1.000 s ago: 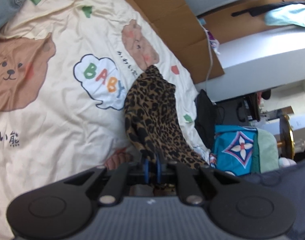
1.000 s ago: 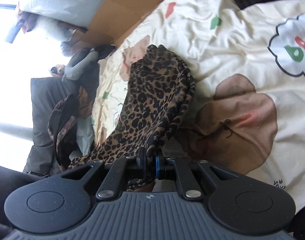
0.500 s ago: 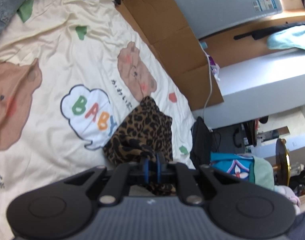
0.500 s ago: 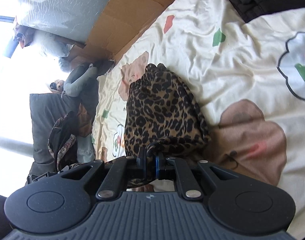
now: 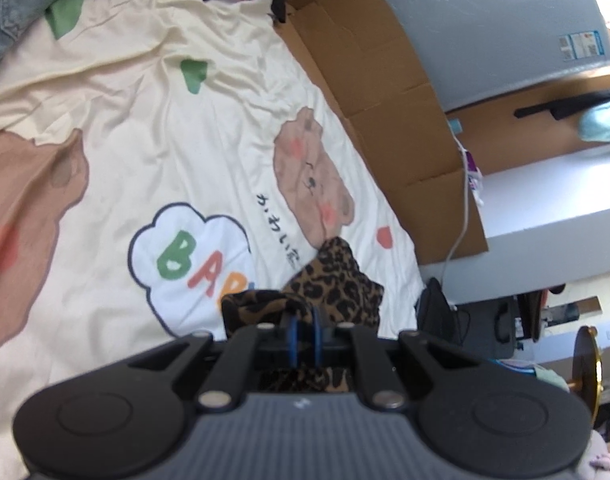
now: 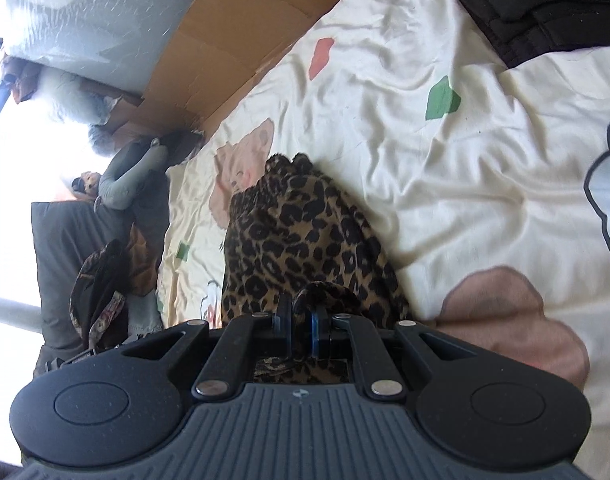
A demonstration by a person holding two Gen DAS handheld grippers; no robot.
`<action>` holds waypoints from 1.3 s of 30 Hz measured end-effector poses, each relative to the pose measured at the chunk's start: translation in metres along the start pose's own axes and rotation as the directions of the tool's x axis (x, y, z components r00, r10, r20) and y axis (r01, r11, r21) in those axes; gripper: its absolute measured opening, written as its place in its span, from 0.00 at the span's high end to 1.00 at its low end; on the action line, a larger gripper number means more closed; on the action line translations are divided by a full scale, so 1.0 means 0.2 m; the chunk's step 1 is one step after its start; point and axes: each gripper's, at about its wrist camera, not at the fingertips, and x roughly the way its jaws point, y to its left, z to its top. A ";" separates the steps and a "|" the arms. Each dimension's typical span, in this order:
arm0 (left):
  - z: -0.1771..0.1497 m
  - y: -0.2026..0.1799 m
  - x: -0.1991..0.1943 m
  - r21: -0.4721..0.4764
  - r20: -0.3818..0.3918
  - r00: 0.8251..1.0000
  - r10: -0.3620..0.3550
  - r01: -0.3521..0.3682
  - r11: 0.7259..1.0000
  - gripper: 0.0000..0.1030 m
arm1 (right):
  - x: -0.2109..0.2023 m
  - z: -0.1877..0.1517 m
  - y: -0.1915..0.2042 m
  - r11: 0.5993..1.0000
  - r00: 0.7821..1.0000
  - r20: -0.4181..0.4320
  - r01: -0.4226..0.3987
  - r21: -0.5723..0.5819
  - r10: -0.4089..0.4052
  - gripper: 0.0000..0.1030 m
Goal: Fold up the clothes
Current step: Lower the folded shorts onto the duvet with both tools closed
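Observation:
A leopard-print garment (image 6: 301,236) lies bunched on the cream bear-print bedsheet (image 6: 445,168). In the right wrist view my right gripper (image 6: 301,320) is shut on a fold of its near edge, the cloth poking up between the blue pads. In the left wrist view my left gripper (image 5: 304,330) is shut on another edge of the leopard-print garment (image 5: 337,280), which hangs folded just beyond the fingers over the "BABY" cloud print. Most of the garment's underside is hidden behind the gripper bodies.
Flattened cardboard (image 5: 381,92) lines the bed's far side, with a wrapped mattress (image 5: 485,28) behind it. Dark clothes (image 6: 545,4) and denim (image 5: 13,12) lie at the bed's top. Bags and clutter (image 6: 101,280) fill the floor beside the bed.
Both grippers have carried the held edges forward over the garment, so the long spread leopard cloth has become a shorter, doubled bundle on the sheet. Both stay shut on it.

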 end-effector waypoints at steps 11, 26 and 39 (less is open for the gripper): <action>0.11 0.05 0.19 -0.034 -0.011 0.995 0.099 -0.099 0.995 0.92 | 0.16 0.13 -0.04 0.998 0.999 -0.010 0.033 0.049 -0.033 0.93; 0.25 0.09 0.33 -0.085 0.001 0.998 0.069 -0.069 0.994 0.92 | 0.32 0.30 -0.09 0.996 0.999 -0.032 0.018 0.087 -0.015 0.92; 0.31 0.08 0.54 -0.100 -0.058 0.997 0.056 -0.062 0.993 0.50 | 0.40 0.37 -0.10 0.992 0.999 -0.033 0.010 0.128 -0.005 0.41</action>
